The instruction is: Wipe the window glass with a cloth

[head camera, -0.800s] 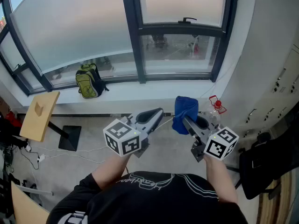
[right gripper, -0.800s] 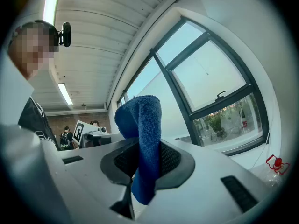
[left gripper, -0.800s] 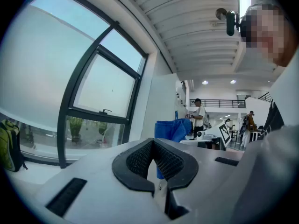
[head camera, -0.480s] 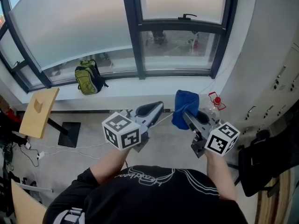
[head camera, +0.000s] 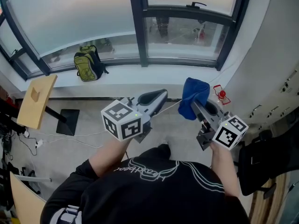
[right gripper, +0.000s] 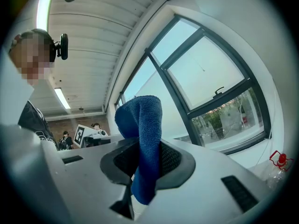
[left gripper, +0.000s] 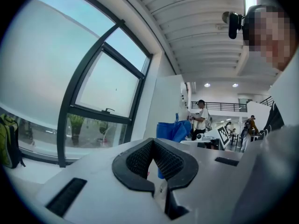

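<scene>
A blue cloth is pinched in my right gripper, bunched above the jaws; in the right gripper view the cloth hangs between the shut pads. My left gripper is shut with nothing in it, its pads touching. Both point toward the window glass, whose dark frame splits it into large panes. The small lower right pane shows the street outside. The cloth also shows in the left gripper view, to the right.
A green backpack sits on the white sill. A wooden stand is at the left, cables on the floor beneath. A red-capped spray bottle lies near the right wall. A dark bag is at far right.
Both grippers have shifted slightly right and up toward the window; the view tilted a little. The cloth stays held in the right gripper.
</scene>
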`<action>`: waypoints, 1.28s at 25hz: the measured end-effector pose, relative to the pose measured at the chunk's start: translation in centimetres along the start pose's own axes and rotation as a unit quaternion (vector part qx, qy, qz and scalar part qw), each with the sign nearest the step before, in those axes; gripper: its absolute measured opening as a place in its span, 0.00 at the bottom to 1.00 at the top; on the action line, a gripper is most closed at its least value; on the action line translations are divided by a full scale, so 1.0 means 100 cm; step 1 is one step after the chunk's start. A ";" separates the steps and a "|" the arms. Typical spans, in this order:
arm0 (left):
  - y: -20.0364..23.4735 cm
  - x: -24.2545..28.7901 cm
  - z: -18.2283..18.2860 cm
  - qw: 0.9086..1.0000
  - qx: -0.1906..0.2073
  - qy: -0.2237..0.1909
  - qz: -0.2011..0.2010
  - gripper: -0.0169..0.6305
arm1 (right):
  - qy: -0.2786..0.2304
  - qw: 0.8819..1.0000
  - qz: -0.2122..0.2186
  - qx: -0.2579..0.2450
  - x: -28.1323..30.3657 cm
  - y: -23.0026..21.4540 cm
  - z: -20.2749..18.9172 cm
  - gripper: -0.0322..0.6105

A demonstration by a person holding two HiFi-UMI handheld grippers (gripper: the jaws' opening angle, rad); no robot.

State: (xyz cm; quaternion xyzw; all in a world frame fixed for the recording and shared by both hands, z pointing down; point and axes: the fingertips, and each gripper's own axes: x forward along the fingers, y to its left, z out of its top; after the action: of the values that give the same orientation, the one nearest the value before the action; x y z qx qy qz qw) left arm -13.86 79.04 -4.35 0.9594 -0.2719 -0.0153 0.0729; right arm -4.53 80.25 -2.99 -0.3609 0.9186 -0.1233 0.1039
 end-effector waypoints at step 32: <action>0.681 0.299 -0.003 0.991 -0.069 0.034 0.110 0.04 | 0.050 0.998 -0.023 -0.022 0.578 -0.494 0.003 0.16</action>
State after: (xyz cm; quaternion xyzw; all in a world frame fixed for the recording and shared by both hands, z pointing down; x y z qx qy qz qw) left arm -23.73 6.07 6.40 0.9162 -0.3717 0.0073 0.1493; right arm -14.47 5.32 5.73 -0.3777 0.9164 -0.1236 0.0472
